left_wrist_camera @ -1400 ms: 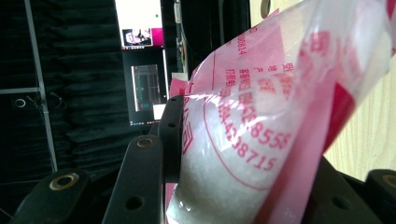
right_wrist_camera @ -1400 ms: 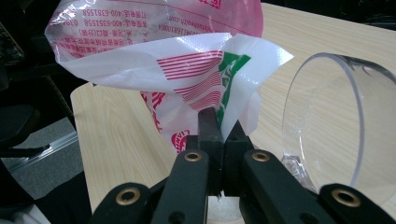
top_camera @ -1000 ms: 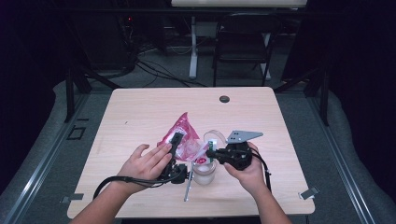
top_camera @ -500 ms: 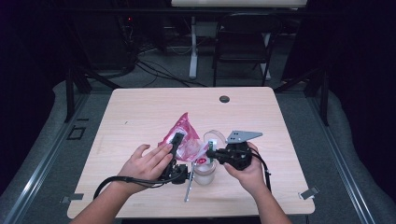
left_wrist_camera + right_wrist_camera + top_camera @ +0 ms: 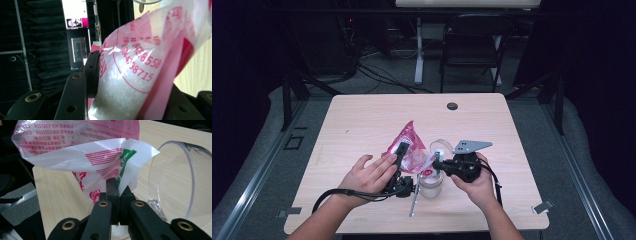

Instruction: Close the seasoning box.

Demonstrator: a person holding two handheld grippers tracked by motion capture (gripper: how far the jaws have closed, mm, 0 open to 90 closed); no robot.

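Observation:
A pink and white plastic bag of white grains is held up over the table between both grippers. My left gripper is shut on the bag's full body, and its pads press into the sides. From the other side, my right gripper is shut on a thin white corner of the bag; the jaws meet there. Below the bag stands a clear jar with its round clear lid flipped up.
A thin metal utensil lies on the table by the jar, near the front edge. A small black disc sits at the table's far side. A chair and cables stand beyond the table.

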